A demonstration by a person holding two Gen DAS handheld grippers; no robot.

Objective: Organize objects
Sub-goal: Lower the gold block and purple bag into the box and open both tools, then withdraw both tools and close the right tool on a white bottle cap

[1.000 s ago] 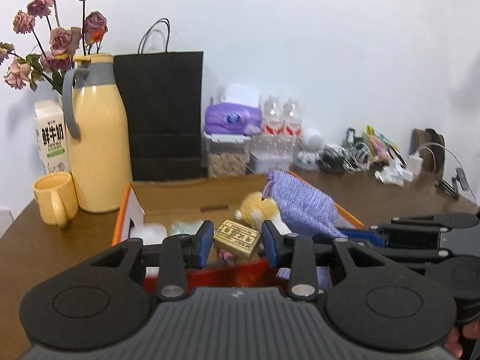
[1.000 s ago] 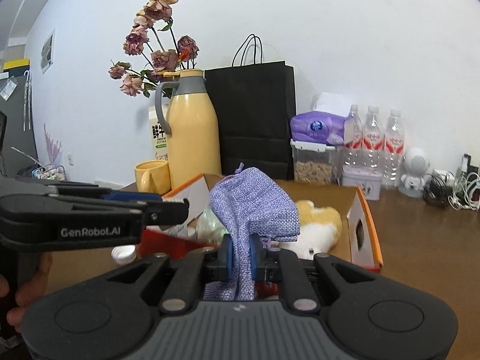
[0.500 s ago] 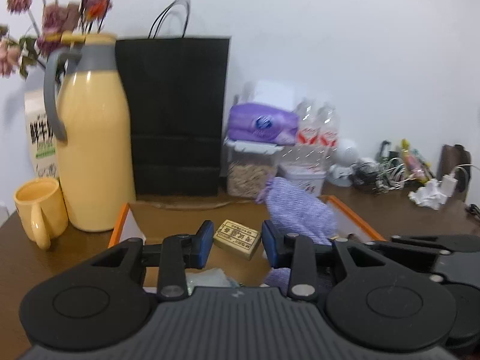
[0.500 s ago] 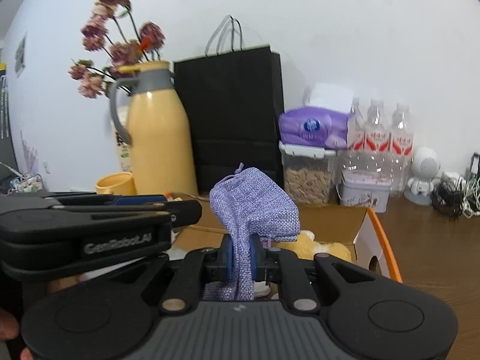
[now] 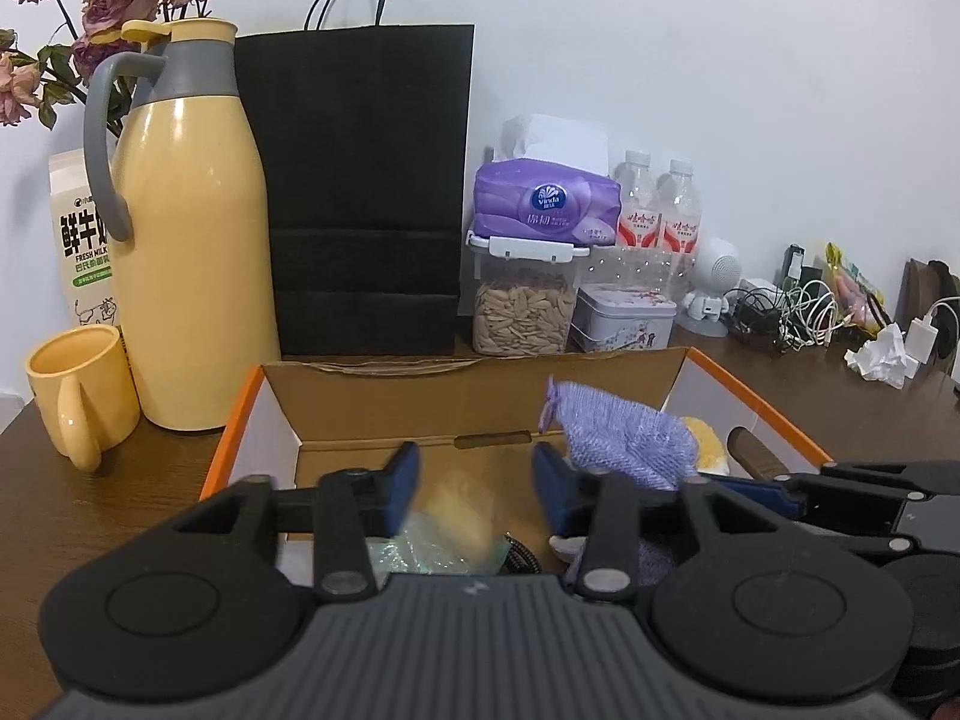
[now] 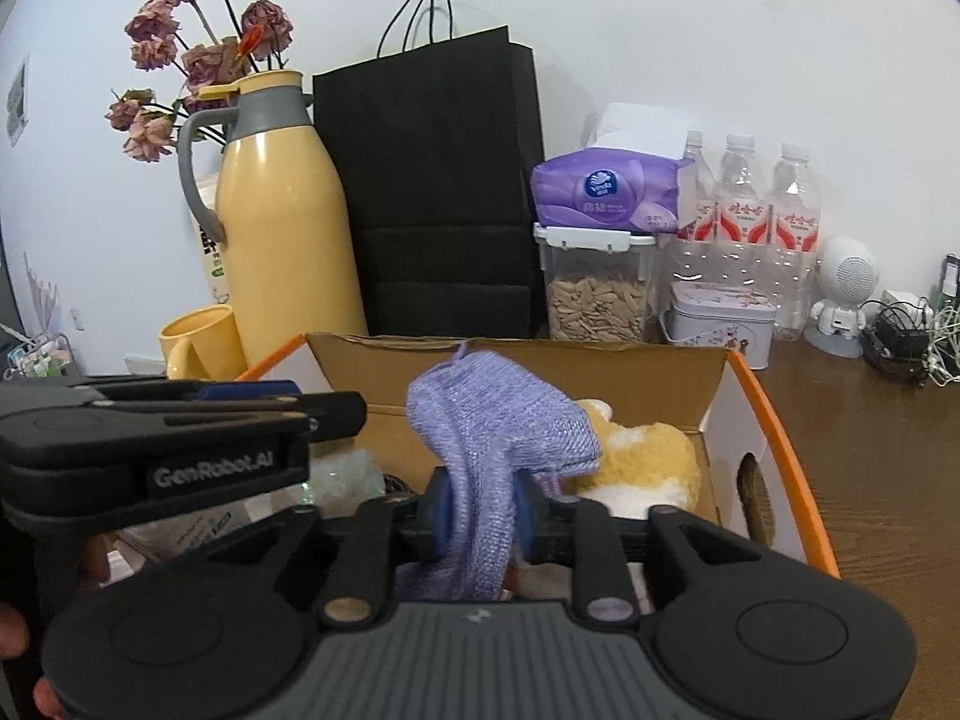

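Your right gripper (image 6: 480, 504) is clenched on the lilac woven drawstring pouch (image 6: 498, 426), its blue pads pinching the fabric at mid-length. The pouch runs roughly upright through the jaws: its gathered top leans up and to the left above the pads, with a short cord end poking out at the very top, while its lower end hangs below and is cut off behind the gripper body. The pouch sits over the open cardboard box with orange edges (image 6: 774, 420), in front of the yellow-and-white plush toy (image 6: 642, 462) lying in the box's right half. From the left wrist view the same pouch (image 5: 624, 438) lies slanted, cord end toward the upper left.

Your left gripper (image 5: 474, 480) is released, its blue pads spread wide with nothing between them, poised over the box's near left part. Beneath it a yellowish blurred shape (image 5: 462, 510) and a pale green crinkly wrapper (image 5: 432, 552) show, too smeared to identify. A dark coiled item beside them is mostly hidden by the gripper body.

Behind the box stand a tall yellow thermos jug with grey handle (image 5: 192, 240), a yellow mug (image 5: 78, 384) and a black paper bag (image 5: 366, 192).
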